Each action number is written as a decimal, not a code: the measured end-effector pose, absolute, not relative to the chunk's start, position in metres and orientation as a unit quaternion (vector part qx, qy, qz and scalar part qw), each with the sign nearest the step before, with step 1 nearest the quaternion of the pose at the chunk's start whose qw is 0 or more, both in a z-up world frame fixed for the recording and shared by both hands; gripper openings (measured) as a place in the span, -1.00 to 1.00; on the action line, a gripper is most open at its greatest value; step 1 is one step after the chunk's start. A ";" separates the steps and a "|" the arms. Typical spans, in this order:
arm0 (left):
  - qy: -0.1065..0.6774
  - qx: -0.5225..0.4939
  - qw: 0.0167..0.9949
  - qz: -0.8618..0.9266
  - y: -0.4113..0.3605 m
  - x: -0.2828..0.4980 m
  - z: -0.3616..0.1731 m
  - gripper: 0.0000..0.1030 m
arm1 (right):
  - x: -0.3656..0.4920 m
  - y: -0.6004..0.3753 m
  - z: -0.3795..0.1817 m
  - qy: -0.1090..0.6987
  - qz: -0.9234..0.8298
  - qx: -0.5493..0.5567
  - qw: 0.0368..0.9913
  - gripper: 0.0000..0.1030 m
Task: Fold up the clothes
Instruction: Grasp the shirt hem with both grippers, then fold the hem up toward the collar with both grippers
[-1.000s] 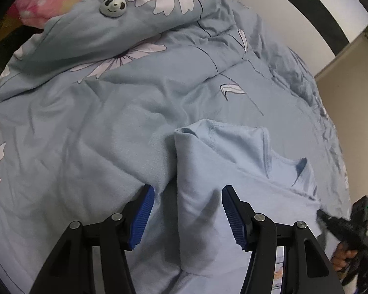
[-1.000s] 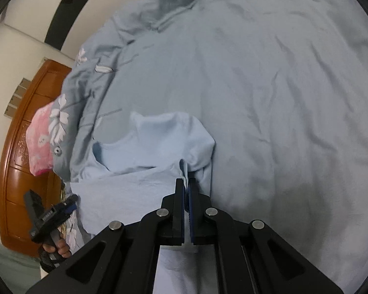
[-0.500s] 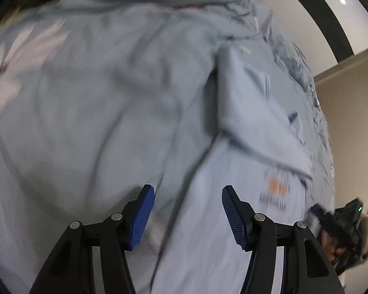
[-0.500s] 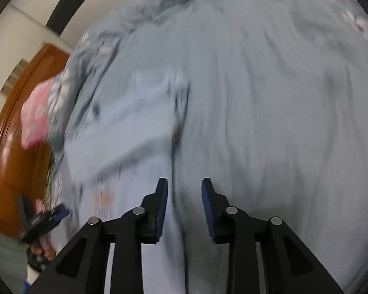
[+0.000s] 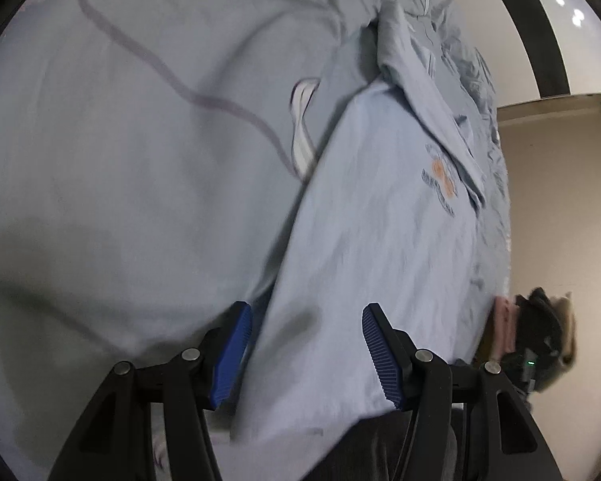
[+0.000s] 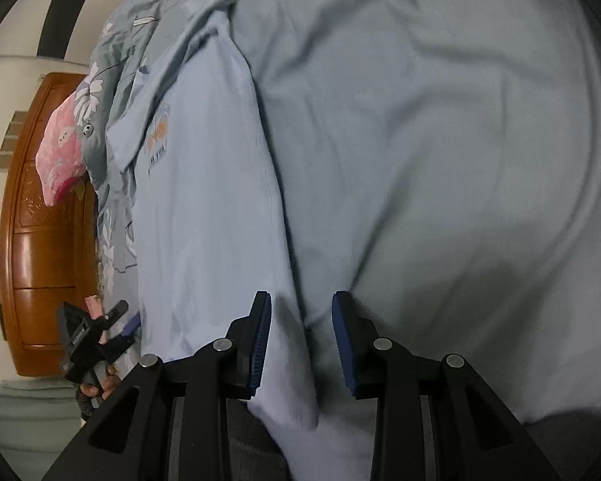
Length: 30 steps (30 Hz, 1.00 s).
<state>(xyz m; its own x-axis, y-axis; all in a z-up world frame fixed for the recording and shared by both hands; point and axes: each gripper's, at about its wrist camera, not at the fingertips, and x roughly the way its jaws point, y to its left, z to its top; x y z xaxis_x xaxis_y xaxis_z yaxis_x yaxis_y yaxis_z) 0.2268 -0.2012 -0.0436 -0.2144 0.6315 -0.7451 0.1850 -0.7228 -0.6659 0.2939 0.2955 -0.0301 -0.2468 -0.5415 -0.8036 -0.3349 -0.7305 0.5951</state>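
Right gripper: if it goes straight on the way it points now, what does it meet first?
Probably the light blue shirt: its right edge lies just ahead of the open right gripper. Depth is unclear.

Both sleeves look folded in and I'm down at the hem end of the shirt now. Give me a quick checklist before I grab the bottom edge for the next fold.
1. Left gripper open with nothing pinched: ok. The pads stand wide over the shirt.
2. Right gripper released: ok. Its jaws have just been opening and the pads are off the fabric.
3. Each gripper near a bottom corner: ok. The shirt's side edges run between both pairs of pads.
4. Folded-in top part lying flat: cannot tell, blurred; the orange print is partly covered by a flap.
5. Hem edge itself in view: not ok. It is hidden under the grippers.
6. Bedsheet smooth beside the shirt: not ok, wrinkled.
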 end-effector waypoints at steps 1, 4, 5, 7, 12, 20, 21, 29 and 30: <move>-0.344 -0.607 0.163 0.698 -0.203 0.232 -0.045 0.19 | 0.298 0.293 -0.031 -0.365 -0.700 0.610 0.076 -0.37; -0.368 -0.610 0.177 0.679 -0.210 0.247 -0.050 0.19 | 0.308 0.285 -0.033 -0.373 -0.692 0.612 0.085 -0.37; -0.376 -0.611 0.179 0.673 -0.211 0.252 -0.053 0.19 | 0.311 0.282 -0.033 -0.377 -0.688 0.614 0.088 -0.37; -0.400 -0.608 0.178 0.663 -0.212 0.256 -0.057 0.19 | 0.317 0.278 -0.036 -0.386 -0.679 0.618 0.091 -0.37; -0.455 -0.585 0.166 0.651 -0.219 0.273 -0.065 0.10 | 0.329 0.278 -0.040 -0.413 -0.671 0.611 0.080 -0.43; -0.445 -0.570 0.139 0.677 -0.219 0.274 -0.042 -0.92 | 0.322 0.284 -0.001 -0.414 -0.701 0.574 0.088 -0.91; -0.450 -0.557 0.141 0.684 -0.222 0.271 -0.033 -0.92 | 0.319 0.287 0.010 -0.418 -0.709 0.560 0.092 -0.91; -0.403 -0.496 0.194 0.744 -0.216 0.268 0.048 -0.91 | 0.321 0.285 0.088 -0.386 -0.763 0.497 0.145 -0.92; -0.403 -0.493 0.191 0.747 -0.216 0.271 0.048 -0.91 | 0.325 0.286 0.088 -0.383 -0.764 0.498 0.147 -0.92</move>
